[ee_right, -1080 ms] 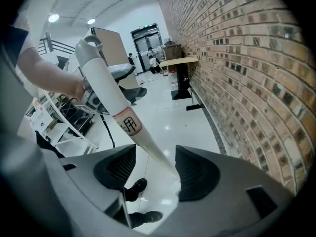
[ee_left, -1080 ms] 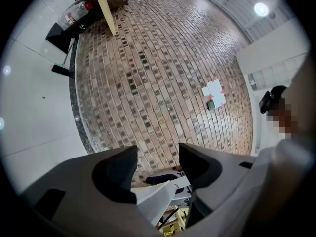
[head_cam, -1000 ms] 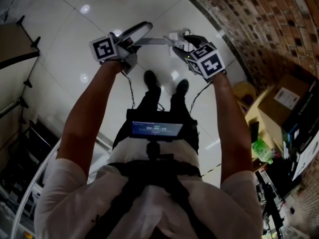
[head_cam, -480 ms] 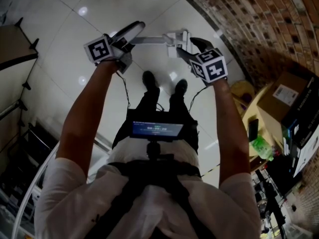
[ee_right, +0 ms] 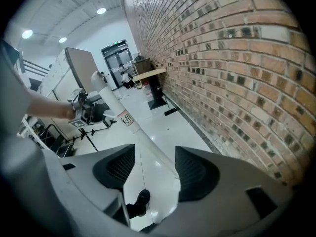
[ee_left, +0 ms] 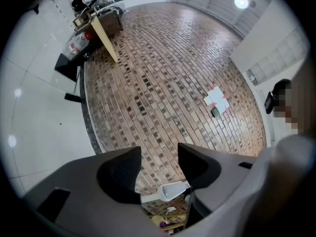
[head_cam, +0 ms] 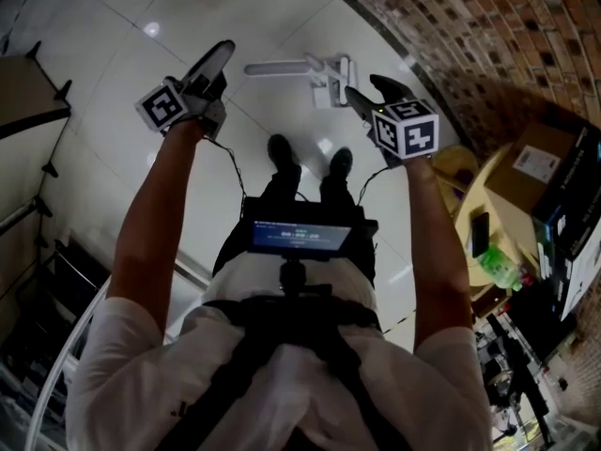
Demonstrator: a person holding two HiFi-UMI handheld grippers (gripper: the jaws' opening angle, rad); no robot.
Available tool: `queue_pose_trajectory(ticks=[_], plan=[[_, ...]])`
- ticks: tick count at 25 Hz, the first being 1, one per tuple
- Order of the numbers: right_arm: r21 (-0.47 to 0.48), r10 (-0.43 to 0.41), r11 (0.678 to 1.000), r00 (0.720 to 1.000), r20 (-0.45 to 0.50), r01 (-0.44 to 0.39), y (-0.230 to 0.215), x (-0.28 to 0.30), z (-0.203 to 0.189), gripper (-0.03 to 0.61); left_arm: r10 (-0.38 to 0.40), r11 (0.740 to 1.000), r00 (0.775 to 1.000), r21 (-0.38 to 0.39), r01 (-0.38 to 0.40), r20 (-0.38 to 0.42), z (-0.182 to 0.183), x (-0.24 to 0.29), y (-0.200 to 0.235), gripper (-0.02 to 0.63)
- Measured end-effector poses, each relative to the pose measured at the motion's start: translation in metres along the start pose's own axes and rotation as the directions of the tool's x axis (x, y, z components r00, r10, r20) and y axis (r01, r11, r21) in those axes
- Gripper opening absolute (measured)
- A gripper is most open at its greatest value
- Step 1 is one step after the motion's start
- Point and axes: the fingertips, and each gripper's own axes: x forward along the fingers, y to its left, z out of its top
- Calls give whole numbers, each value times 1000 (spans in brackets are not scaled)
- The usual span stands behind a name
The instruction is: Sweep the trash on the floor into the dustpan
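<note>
Right now my right tool (ee_right: 150, 169) is clamped on the flared end of a white handle (head_cam: 277, 67), which hangs level over the tiled floor (head_cam: 122, 45) just ahead of my 2 shoes (head_cam: 282, 148). My left tool (head_cam: 221, 54) stands with its jaws apart and nothing between them, just left of the handle's free end. A brick wall (head_cam: 488, 36) crowds my right side, with a cardboard box (head_cam: 540, 167) against it. Whether the handle belongs to a broom or a dustpan I cannot tell.
</note>
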Motion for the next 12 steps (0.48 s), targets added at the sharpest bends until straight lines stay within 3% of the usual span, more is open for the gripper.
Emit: queue_pose_trajectory(ticks=[4,6,9,12], plan=[[-17,-75,997,996,43,76,-5,-20,4,150,87,990,996,109,-88,11,-1,-28,6,134],[-27,-96,995,994,60,97,-6,-30,4,97,78,989,996,121,-82,40,-4,-37,-2,22],[-45,-121,991,990,72,124,-7,-44,-1,4,74,988,996,134,-81,57,-16,-49,-15,3],[-43,-117,992,990,72,121,-6,-54,-10,0,79,983,995,161,-87,59,-35,-57,-31,3]])
